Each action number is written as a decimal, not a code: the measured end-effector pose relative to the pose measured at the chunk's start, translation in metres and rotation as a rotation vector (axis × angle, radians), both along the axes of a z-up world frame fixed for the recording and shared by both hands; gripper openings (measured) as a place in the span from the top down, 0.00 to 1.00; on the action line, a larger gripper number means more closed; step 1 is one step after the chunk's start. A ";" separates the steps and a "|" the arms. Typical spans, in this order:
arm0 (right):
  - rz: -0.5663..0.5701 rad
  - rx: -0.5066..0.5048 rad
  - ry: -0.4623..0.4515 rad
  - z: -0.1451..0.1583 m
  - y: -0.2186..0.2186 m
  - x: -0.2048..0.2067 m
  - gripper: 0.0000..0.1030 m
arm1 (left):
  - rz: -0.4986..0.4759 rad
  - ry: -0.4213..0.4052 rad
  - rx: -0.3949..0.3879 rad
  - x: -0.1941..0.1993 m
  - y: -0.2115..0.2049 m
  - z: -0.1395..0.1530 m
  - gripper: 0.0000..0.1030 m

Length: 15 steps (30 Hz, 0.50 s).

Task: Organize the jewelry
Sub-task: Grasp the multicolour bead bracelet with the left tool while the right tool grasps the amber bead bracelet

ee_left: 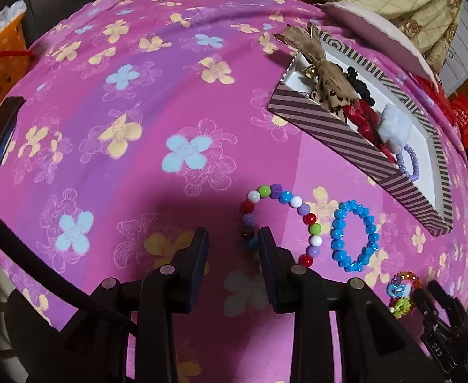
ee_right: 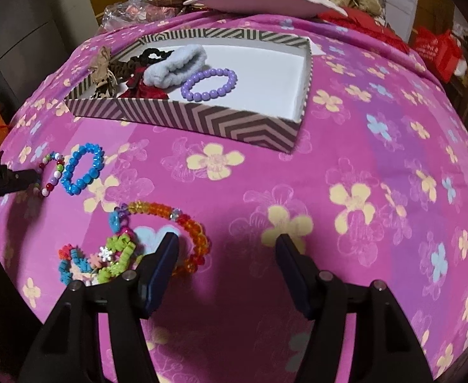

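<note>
My left gripper (ee_left: 234, 242) hangs open over the pink flowered cloth. A multicolour bead bracelet (ee_left: 293, 202) lies by its right finger, which hides part of the bracelet's left arc. A blue bead bracelet (ee_left: 353, 236) lies just right of it. My right gripper (ee_right: 227, 252) is open; its left finger reaches into the loop of an orange bead bracelet (ee_right: 183, 220), whose right arc lies between the fingers. A tangle of small green and blue bracelets (ee_right: 106, 261) lies left of that. The striped box (ee_right: 202, 118) holds a purple bracelet (ee_right: 210, 84), a pale blue scrunchie (ee_right: 176, 67) and darker hair ties.
An orange basket (ee_left: 1, 60) stands off the table's left side. A white plate (ee_right: 259, 0), patterned fabric and red bags crowd the far edge. The right half of the cloth in the right wrist view bears only the flower print.
</note>
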State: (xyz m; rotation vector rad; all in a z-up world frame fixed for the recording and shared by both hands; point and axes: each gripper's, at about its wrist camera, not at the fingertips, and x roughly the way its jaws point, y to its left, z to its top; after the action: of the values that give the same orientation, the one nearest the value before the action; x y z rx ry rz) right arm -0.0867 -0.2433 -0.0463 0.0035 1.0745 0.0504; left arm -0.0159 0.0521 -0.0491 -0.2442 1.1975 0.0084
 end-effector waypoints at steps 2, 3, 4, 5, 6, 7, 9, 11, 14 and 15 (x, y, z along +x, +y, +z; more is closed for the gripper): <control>0.026 -0.033 -0.017 0.000 0.004 0.001 0.49 | -0.008 0.003 0.006 0.003 -0.003 -0.001 0.57; 0.039 -0.043 -0.027 -0.001 0.005 0.001 0.53 | -0.010 0.001 0.015 0.004 -0.005 -0.001 0.57; 0.052 -0.047 -0.037 0.000 0.007 0.001 0.58 | -0.013 0.000 0.027 0.005 -0.007 -0.001 0.57; 0.062 -0.047 -0.043 0.000 0.008 0.001 0.61 | -0.017 -0.002 0.039 0.006 -0.010 -0.001 0.57; 0.077 -0.052 -0.050 0.000 0.010 0.001 0.68 | -0.024 -0.003 0.050 0.007 -0.012 -0.002 0.57; 0.085 -0.055 -0.054 0.001 0.011 0.001 0.75 | -0.026 -0.004 0.055 0.007 -0.013 -0.002 0.57; 0.104 -0.061 -0.064 0.000 0.015 0.001 0.86 | -0.031 -0.010 0.057 0.009 -0.014 -0.002 0.62; 0.108 -0.064 -0.070 0.001 0.016 0.001 0.90 | -0.041 -0.010 0.045 0.011 -0.014 -0.002 0.76; 0.104 -0.035 -0.089 0.007 0.013 0.001 0.91 | -0.044 -0.009 0.014 0.012 -0.010 -0.002 0.79; 0.103 -0.024 -0.101 0.012 0.012 0.000 0.91 | -0.046 -0.011 0.003 0.012 -0.009 -0.001 0.79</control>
State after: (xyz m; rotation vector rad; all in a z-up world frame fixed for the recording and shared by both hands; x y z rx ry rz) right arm -0.0867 -0.2315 -0.0340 -0.0754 0.9737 0.1288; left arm -0.0035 0.0433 -0.0506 -0.2142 1.1914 -0.0315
